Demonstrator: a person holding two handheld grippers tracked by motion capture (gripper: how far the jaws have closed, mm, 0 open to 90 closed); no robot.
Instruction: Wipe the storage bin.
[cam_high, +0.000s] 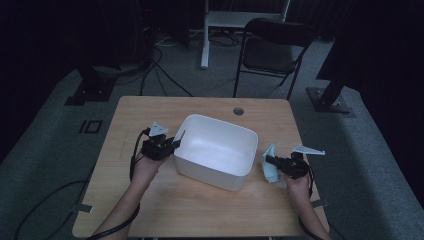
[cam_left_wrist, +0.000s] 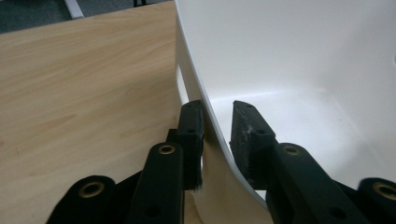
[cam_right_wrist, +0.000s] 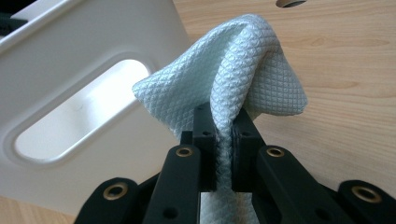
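A white plastic basin (cam_high: 220, 145) stands in the middle of the wooden table (cam_high: 200, 205). My left gripper (cam_high: 177, 141) is at its left rim. In the left gripper view the basin wall (cam_left_wrist: 280, 56) runs between the jaws of that gripper (cam_left_wrist: 217, 109). One pad sits against the outside and the inner pad stands off it, so the gripper is open. My right gripper (cam_high: 268, 160), just right of the basin, is shut on a light blue waffle-weave cloth (cam_high: 271, 169). The cloth (cam_right_wrist: 243, 70) bunches above the pads of that gripper (cam_right_wrist: 223, 116), close to the basin's handle cutout (cam_right_wrist: 79, 112).
A cable hole (cam_high: 238, 111) lies in the tabletop behind the basin. A dark folding chair (cam_high: 272, 50) and a white desk leg (cam_high: 205, 35) stand beyond the table's far edge. Cables trail on the floor at the left.
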